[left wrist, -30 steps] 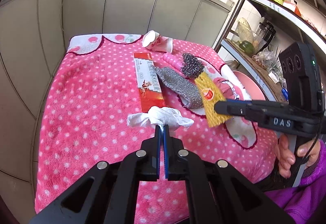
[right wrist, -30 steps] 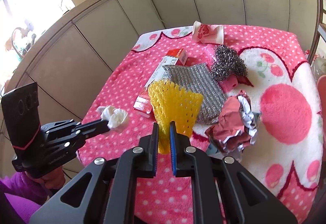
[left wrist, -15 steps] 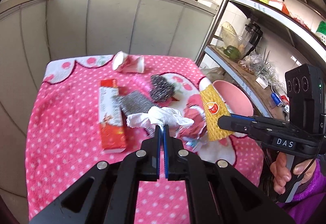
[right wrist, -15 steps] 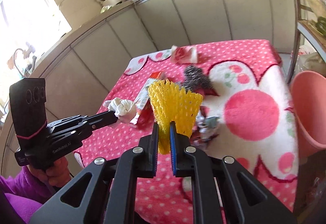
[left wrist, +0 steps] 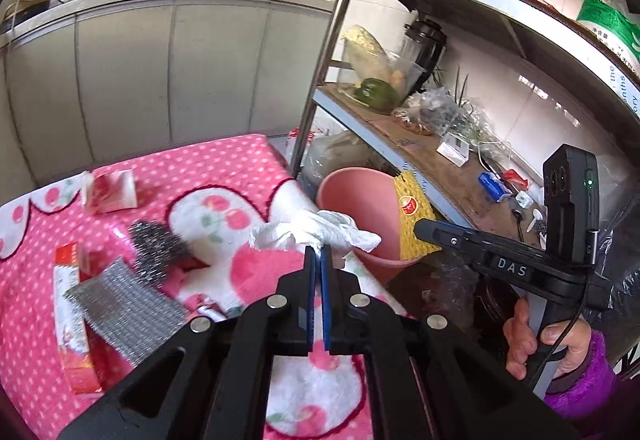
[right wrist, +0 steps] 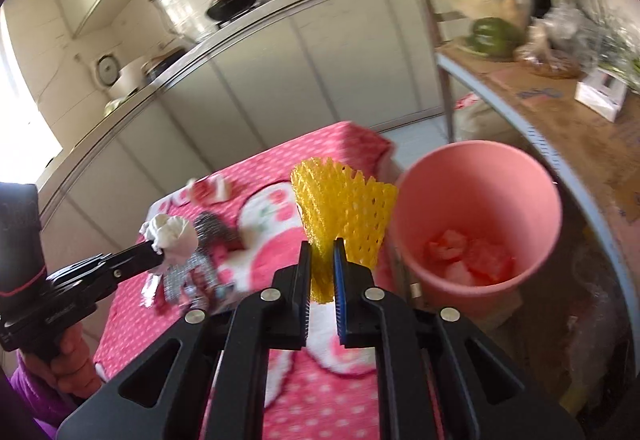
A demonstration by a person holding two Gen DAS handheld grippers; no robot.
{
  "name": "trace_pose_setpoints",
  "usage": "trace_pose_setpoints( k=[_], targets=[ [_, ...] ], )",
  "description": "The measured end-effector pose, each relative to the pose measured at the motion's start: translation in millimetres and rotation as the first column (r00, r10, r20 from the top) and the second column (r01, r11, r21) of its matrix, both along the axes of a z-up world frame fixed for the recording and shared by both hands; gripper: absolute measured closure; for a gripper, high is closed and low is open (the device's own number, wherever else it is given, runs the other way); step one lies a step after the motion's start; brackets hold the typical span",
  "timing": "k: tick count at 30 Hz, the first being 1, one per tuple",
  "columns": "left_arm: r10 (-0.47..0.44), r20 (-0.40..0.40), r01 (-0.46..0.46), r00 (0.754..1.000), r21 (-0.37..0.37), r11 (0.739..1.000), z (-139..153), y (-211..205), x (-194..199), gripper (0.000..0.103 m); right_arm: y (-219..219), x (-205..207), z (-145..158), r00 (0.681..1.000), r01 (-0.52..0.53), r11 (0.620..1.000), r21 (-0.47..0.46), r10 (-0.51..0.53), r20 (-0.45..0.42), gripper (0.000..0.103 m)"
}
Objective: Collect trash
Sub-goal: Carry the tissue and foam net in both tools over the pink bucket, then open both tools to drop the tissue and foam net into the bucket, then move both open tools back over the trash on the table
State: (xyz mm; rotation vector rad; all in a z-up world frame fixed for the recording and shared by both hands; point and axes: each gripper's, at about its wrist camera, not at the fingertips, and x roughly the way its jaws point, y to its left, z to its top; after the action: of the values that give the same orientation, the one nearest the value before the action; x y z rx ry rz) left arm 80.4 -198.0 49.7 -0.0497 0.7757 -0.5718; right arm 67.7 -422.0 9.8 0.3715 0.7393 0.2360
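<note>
Key relation: the pink bin [right wrist: 476, 224] stands off the table's right edge, ahead and to the right of both grippers — the right gripper [right wrist: 322, 260] is the nearer one.
Right gripper: jaws closed to a narrow gap on the lower end of the yellow foam net [right wrist: 344, 207]; the net stands upright, fanning out above the fingers, its right edge just beside the bin's near rim.
Left gripper: the left gripper [left wrist: 318, 260] has its jaws pressed almost together, pinching the white tissue [left wrist: 316, 230], which bunches sideways over the fingertips.
Tissue to bin: in the left view the bin [left wrist: 360, 199] shows behind and right of the tissue — whether the tissue is already above the opening I cannot tell.
Bin contents: crumpled pale and reddish scraps lie at the bottom.
Left on the table: steel wool [left wrist: 154, 252], a silver mesh cloth [left wrist: 124, 312], a red carton [left wrist: 72, 324], a paper cup [left wrist: 110, 189] on the pink dotted cloth [left wrist: 224, 163].
Likely next: carry each piece rightward over the rim, then let go.
</note>
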Motion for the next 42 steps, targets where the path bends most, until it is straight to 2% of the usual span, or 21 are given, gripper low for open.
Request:
trace_pose_setpoints(
  k=[8, 14, 19, 25, 28, 30, 33, 42],
  targets=[
    [-0.075, -0.074, 0.076, 0.994, 0.017, 0.997, -23, -88, 43, 0.101, -50, 19, -31, 0.993, 0.106, 0.993, -0.041, -0.108, -0.05, 0.092],
    [-0.067, -0.165, 0.073, 0.984, 0.028, 0.997, -54, -122, 68, 0.101, -66, 30, -56, 0.987, 0.133, 0.99, -0.045, -0.136, -0.082, 0.092],
    [-0.061, -0.191, 0.076, 0.98, 0.071, 0.995, -74, -145, 83, 0.101, -71, 37, -68, 0.984, 0.147, 0.987, -0.065, -0.152, -0.089, 0.092],
    [-0.031, -0.21, 0.049, 0.977, 0.078, 0.996, -88, -158, 96, 0.099, -76, 44, -80, 0.979, 0.166, 0.983, -0.081, -0.174, -0.105, 0.092],
    [-0.014, -0.239, 0.032, 0.971, 0.072, 0.997, -93, -159, 103, 0.094, -79, 48, -85, 0.977, 0.167, 0.982, -0.09, -0.177, -0.115, 0.088],
    [-0.01, -0.247, 0.027, 0.969, 0.064, 0.998, -94, -158, 105, 0.091, -80, 51, -88, 0.976, 0.164, 0.982, -0.096, -0.176, -0.127, 0.081],
    [-0.016, -0.243, 0.03, 0.97, 0.056, 0.998, -92, -157, 105, 0.09, -79, 53, -92, 0.976, 0.156, 0.983, -0.1, -0.169, -0.137, 0.076],
    [-0.041, -0.189, 0.048, 0.981, 0.033, 0.998, -71, -147, 85, 0.09, -77, 48, -84, 0.976, 0.162, 0.981, -0.108, -0.175, -0.127, 0.075]
  ],
)
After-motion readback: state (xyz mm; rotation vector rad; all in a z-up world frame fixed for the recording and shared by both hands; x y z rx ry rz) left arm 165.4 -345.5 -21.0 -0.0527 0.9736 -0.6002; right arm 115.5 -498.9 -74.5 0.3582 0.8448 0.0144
